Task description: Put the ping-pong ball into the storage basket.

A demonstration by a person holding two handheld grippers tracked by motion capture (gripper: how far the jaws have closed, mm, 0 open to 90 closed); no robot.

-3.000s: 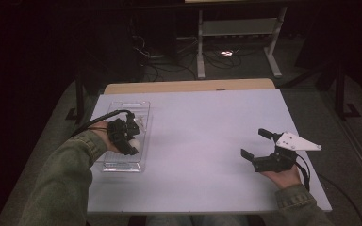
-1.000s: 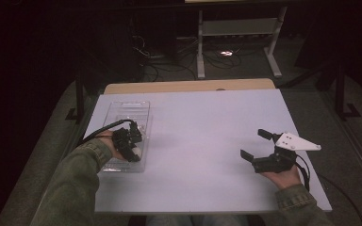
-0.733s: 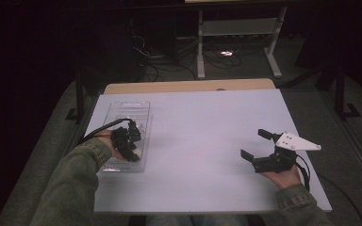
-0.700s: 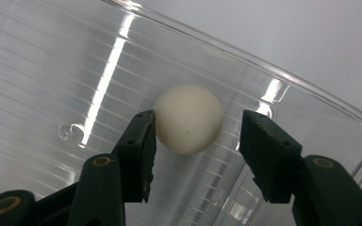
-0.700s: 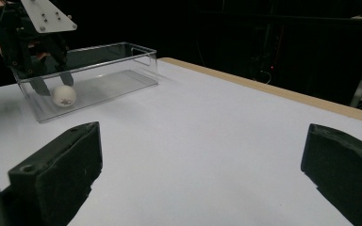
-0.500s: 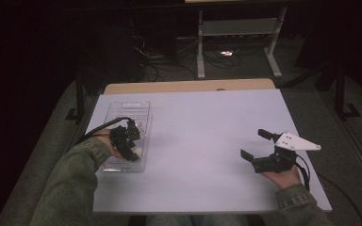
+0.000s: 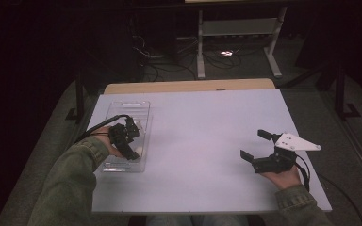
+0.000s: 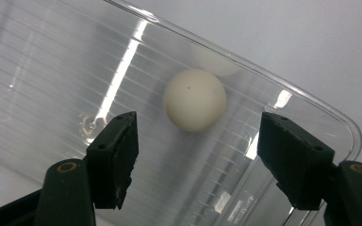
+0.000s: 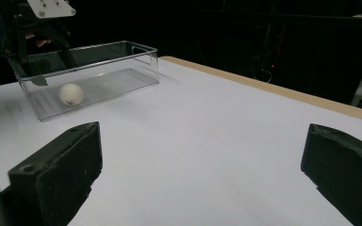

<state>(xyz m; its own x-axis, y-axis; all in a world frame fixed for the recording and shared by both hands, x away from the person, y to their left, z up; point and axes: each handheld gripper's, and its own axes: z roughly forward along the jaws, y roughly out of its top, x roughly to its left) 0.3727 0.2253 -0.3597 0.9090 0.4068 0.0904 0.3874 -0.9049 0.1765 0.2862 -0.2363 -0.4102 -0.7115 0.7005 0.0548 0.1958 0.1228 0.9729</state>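
A clear plastic tray [image 7: 143, 123] lies on the left of the white table [image 7: 202, 136]. In the left gripper view a white ball [image 8: 195, 100] rests on the tray's ribbed floor close to its curved wall [image 8: 283, 84]. My left gripper [image 8: 197, 141] hangs open over the tray, the ball just beyond and between its fingertips, untouched. From above, the left gripper [image 7: 133, 139] is inside the tray beside the ball [image 7: 139, 151]. My right gripper [image 7: 255, 145] rests open above the table at the right, nothing in it. Its own view looks between the right gripper's [image 9: 202, 155] jaws at the tray [image 9: 122, 61], the ball [image 9: 70, 94] and the left gripper [image 9: 28, 33].
A wooden strip [image 7: 188, 86] runs along the table's far edge. Beyond it, on the dark floor, are cables and a metal stand [image 7: 238, 33]. White tabletop stretches between the two grippers.
My left gripper has shifted slightly toward the tray's near end and stays open over it. The right gripper has not moved.
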